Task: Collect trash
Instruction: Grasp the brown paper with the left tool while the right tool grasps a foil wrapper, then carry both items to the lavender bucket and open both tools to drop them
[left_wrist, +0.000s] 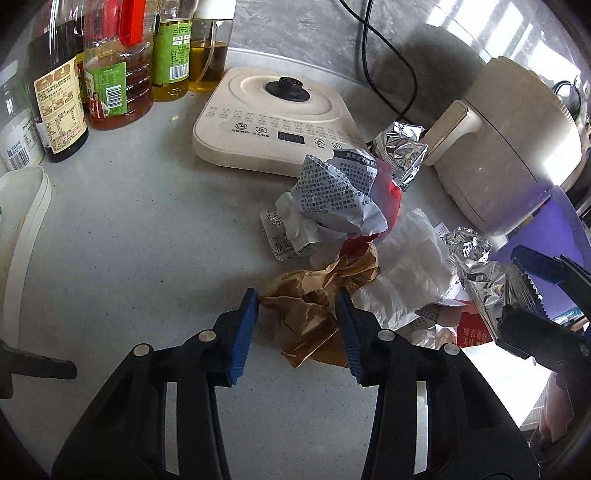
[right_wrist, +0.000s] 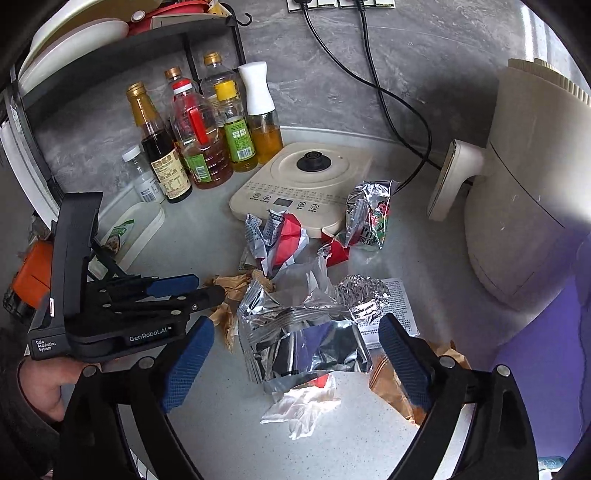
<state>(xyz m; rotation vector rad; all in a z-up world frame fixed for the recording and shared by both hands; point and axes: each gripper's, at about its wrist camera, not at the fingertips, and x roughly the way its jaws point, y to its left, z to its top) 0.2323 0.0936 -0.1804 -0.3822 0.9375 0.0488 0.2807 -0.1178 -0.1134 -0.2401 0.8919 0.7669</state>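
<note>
Two handheld grippers, both low over the surface, both parted.

Left gripper (left_wrist: 297, 325): black frame, blue ribbed pads (left_wrist: 243, 332), jaws partly spread with a tip at each side of a crumpled brown paper; seen side-on from the right wrist view, gripped from below by a bare hand (right_wrist: 44, 384). Right gripper (right_wrist: 295, 354): same build, jaws spread wide, blue pads (right_wrist: 188, 362) flanking a silver foil wrapper without clamping it.

Counter tally: bottles, appliances, litter

Six bottles (right_wrist: 199, 136) at ten o'clock; two cream appliances (right_wrist: 306, 184); three foil wrappers (right_wrist: 306, 339) and one brown paper wad (left_wrist: 317, 306) at centre.
</note>
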